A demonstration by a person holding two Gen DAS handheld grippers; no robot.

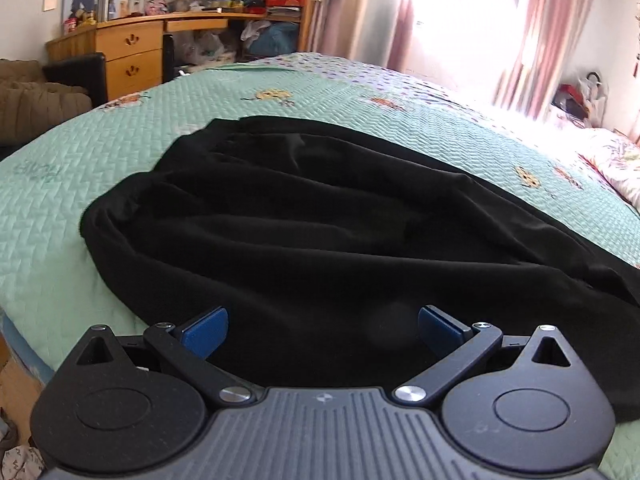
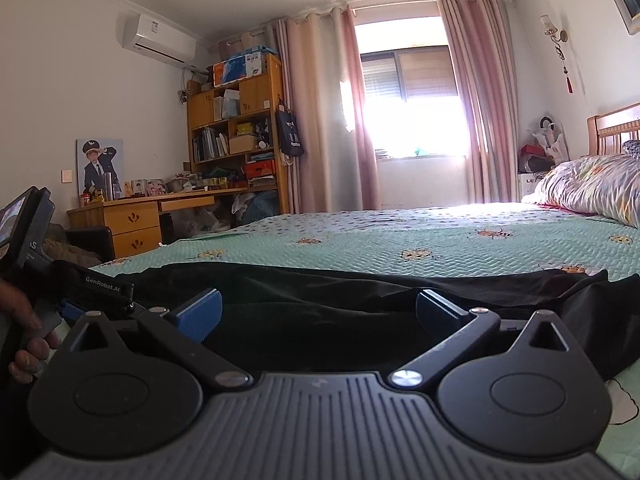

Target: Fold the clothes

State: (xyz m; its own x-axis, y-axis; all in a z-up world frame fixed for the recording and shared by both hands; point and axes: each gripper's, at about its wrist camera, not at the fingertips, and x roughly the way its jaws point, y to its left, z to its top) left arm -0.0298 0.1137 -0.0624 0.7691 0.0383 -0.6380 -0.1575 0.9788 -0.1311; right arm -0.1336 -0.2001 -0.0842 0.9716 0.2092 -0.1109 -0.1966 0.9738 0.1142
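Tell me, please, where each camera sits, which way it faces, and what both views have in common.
Left wrist: sits on the left gripper, above the near bed edge, looking down across the black garment toward the desk; its open blue fingers show.
Right wrist: sits on the right gripper, low, looking level across the bed toward the window; its open fingers and the person's left hand show.
Shared: garment, green bedspread, desk, curtains.

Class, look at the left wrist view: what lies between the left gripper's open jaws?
Only the black garment. Its near edge fills the gap at the left gripper, with the green quilt showing on either side.
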